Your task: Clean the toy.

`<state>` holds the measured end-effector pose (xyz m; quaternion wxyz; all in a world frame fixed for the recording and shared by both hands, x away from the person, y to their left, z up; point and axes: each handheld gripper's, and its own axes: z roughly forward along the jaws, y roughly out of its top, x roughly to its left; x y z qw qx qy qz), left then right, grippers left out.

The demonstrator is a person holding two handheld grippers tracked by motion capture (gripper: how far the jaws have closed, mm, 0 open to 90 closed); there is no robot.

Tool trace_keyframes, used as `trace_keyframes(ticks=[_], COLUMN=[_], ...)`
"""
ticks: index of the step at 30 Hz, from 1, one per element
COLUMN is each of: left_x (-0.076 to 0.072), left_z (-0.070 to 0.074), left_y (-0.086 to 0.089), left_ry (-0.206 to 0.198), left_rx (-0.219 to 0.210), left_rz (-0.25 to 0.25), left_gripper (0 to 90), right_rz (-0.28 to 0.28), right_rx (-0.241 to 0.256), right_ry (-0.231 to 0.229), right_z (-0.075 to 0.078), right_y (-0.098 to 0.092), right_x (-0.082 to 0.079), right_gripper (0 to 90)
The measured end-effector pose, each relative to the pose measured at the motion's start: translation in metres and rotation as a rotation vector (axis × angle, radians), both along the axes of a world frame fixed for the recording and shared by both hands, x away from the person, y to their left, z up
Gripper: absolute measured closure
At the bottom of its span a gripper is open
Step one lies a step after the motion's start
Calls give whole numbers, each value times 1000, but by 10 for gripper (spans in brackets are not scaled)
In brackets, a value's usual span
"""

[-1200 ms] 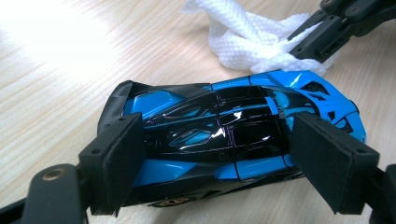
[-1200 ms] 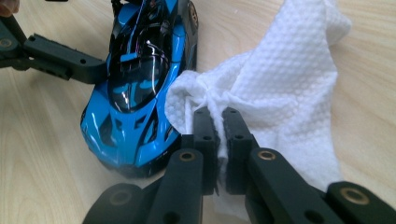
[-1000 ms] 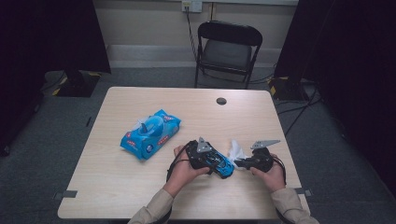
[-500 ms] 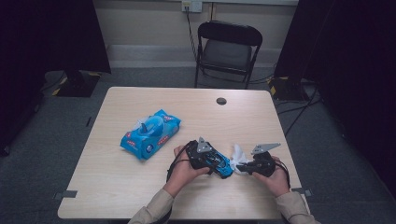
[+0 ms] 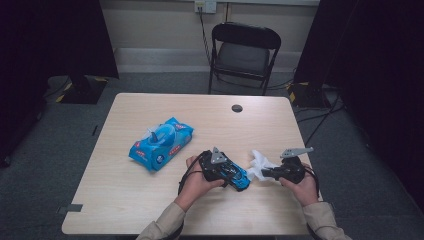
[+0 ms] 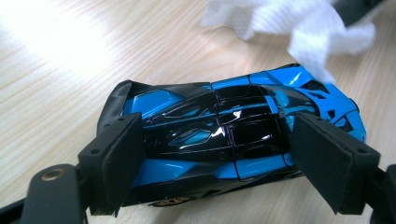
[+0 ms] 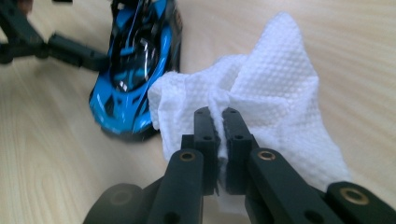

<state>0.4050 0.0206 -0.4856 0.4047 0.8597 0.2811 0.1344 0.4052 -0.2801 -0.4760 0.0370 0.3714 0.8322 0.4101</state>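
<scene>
My left hand-held gripper (image 5: 235, 176) is closed on the toy car (image 6: 224, 140), its pads bearing on both flanks at mid-body, wheels on the tabletop (image 5: 125, 200). My right hand-held gripper (image 7: 217, 135) is closed narrow on a crumpled white wipe (image 7: 275, 107), pinched at its centre. In the right gripper view the car lies at 11 o'clock from the jaws, just beside the wipe's leading fold, which appears to touch the car's nose. In the high view the car's long axis runs roughly 10 to 4 o'clock, nose toward the right hand-held gripper, so I judge the coming stroke runs along that axis. The tabletop is pale wood laminate, with a blue wipes pack (image 5: 161, 143) at 10 o'clock, well apart. A folding chair (image 5: 243, 55) stands beyond on grey carpet.
</scene>
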Motion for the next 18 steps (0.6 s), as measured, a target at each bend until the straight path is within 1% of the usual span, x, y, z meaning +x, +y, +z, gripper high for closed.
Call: trace_keyframes(ticks=[1, 3, 7, 8, 9, 10, 12, 13, 14, 15, 16, 18], left_x=[0, 0, 0, 0, -1, -1, -1, -1, -1, -1, -1, -1], left_z=[0, 0, 0, 0, -1, -1, -1, -1, 0, 0, 0, -1], left_y=[0, 0, -1, -1, -1, 0, -1, -1, -3, -3, -3, -2], left_ry=[-1, -2, 1, 1, -2, -4, -6, -5, 1, 1, 0, -3], left_rx=[-1, 7, -3, -3, -6, -4, -4, -1, 8, 10, 2, -4], left_rz=[0, 0, 3, 3, 3, 1, 4, 6, 7, 6, 5, 2], left_gripper=[178, 175, 166, 166, 166, 166, 165, 165, 155, 154, 154, 154], right_rz=[-15, -42, -78, -78, -95, -104, -111, -120, -136, -139, -145, -153], right_rx=[20, 41, 67, 67, 66, 75, 77, 78, 67, 63, 55, 57], right_ry=[1, -6, -19, -19, -32, -37, -44, -48, -61, -63, -66, -67], right_z=[0, 2, 6, 6, 7, 8, 8, 9, 10, 9, 9, 8], right_y=[-1, 0, 10, 10, 17, 20, 23, 28, 40, 45, 51, 60], right_x=[3, 13, 27, 27, 33, 36, 39, 42, 48, 51, 54, 59], right_gripper=[868, 868, 868, 868, 868, 868, 869, 869, 869, 869, 869, 868])
